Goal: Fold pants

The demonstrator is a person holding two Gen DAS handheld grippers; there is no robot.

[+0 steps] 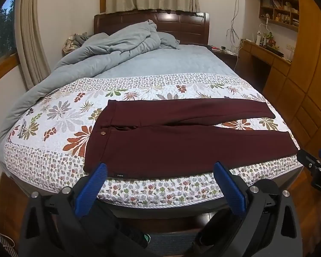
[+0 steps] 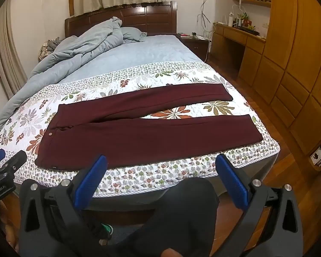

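Observation:
Dark maroon pants (image 1: 182,137) lie flat and unfolded across the foot of the bed, waistband to the left, both legs stretched to the right and spread slightly apart; they also show in the right wrist view (image 2: 143,130). My left gripper (image 1: 160,169) is open and empty, held just off the bed's near edge in front of the waist end. My right gripper (image 2: 161,161) is open and empty, off the near edge in front of the near leg. Each gripper shows at the other view's edge.
A floral quilt (image 1: 60,115) covers the foot of the bed. A rumpled grey duvet (image 1: 109,49) is piled at the back left by the headboard (image 1: 171,23). A wooden desk (image 1: 265,57) and wardrobe (image 2: 299,68) stand on the right.

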